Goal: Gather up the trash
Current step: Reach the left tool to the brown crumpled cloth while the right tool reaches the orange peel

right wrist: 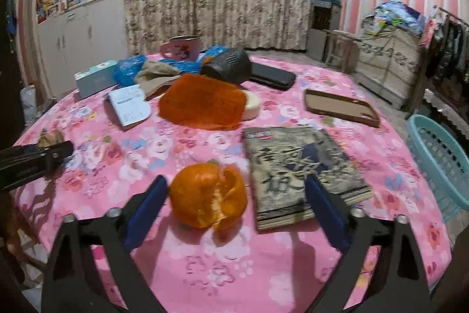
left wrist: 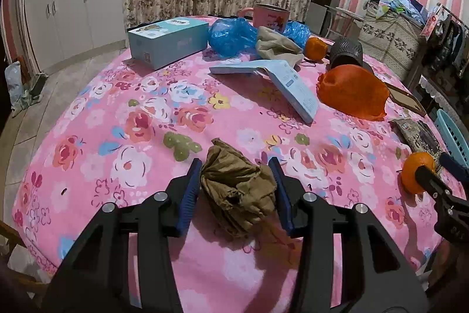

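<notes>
Left gripper (left wrist: 237,189) pinches a crumpled brown paper wad (left wrist: 239,191), both blue pads touching its sides; the wad rests on the pink floral tablecloth (left wrist: 117,119) near the table's front edge, so it looks like a grab just before lifting. Right gripper (right wrist: 234,201) is spread wide around an orange peel (right wrist: 208,195), pads clear of it on both sides, the peel closer to the left pad; a grasp being lined up, I'd judge. Just right of the peel lies a patterned booklet (right wrist: 302,172), partly between the jaws too, so closing risks catching its edge. Beyond the peel sits an orange mesh bag (right wrist: 202,101), and farther back a blue plastic bag (right wrist: 129,72), a light blue box (right wrist: 93,81) and a pink mug (right wrist: 181,47). Right of the peel, past the table edge, stands a teal basket (right wrist: 439,160), probably the trash destination.
</notes>
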`<state>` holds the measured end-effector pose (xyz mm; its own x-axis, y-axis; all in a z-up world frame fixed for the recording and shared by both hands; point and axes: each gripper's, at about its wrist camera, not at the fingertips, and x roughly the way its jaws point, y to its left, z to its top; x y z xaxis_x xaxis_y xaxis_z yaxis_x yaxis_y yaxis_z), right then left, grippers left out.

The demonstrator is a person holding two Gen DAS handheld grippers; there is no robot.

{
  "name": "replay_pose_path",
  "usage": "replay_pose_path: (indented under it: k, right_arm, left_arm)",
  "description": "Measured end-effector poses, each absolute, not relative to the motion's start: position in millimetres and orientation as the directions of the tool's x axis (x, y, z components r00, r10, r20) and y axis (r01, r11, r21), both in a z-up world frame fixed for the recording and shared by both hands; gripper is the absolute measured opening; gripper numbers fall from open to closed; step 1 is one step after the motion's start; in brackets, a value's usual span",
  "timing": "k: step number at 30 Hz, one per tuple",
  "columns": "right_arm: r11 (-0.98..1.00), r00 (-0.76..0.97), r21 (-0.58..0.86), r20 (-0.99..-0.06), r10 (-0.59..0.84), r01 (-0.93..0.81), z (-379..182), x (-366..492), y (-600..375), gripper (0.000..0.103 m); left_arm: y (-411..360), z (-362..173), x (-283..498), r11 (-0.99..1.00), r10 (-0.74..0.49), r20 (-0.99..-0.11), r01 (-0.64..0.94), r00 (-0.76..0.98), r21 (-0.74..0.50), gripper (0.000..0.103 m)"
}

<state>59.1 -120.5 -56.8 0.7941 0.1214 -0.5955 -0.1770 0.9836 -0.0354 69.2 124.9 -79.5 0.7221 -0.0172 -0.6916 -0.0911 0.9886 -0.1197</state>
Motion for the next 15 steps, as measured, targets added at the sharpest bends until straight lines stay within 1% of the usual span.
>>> replay_pose_path:
  k: [2, 4, 5, 7, 10, 15]
  right_arm:
    - [0.978, 0.787, -0.041, -0.602, 0.138, -0.203, -58.8, 58.9, -114.8, 0.076]
    - [0.972, 0.774, -0.033, -0.612, 0.163, -0.231, -61.0, 58.7, -110.8, 0.064]
    - [0.969, 0.767, -0.032, -0.618, 0.175, -0.247, -62.3, 58.9, -108.0, 0.061]
    - [0.961, 0.758, -0.043, -0.625, 0.187, -0.272, -64.4, 58.7, -101.1, 0.050]
    - [0.960, 0.763, -0.060, -0.621, 0.180, -0.275, -62.5, 56.4, -95.9, 0.046]
    - [0.963, 0.768, -0.067, -0.618, 0.166, -0.263, -60.4, 59.2, -99.7, 0.045]
  left_arm:
    - [124.7, -79.8, 69.7, 0.989, -0.020, -0.691, -0.089, 0.723, -0.122, 0.045]
    - [125.5, -79.5, 70.3, 0.988, -0.025, -0.693, -0.088, 0.720, -0.127, 0.045]
    - [125.9, -79.4, 70.3, 0.988, -0.028, -0.694, -0.087, 0.719, -0.131, 0.045]
    - [128.1, -79.4, 69.8, 0.986, -0.040, -0.694, -0.083, 0.719, -0.143, 0.044]
    - [127.9, -79.8, 68.1, 0.988, -0.046, -0.692, -0.070, 0.721, -0.138, 0.044]
    - [126.6, -80.4, 65.6, 0.991, -0.045, -0.689, -0.053, 0.724, -0.120, 0.044]
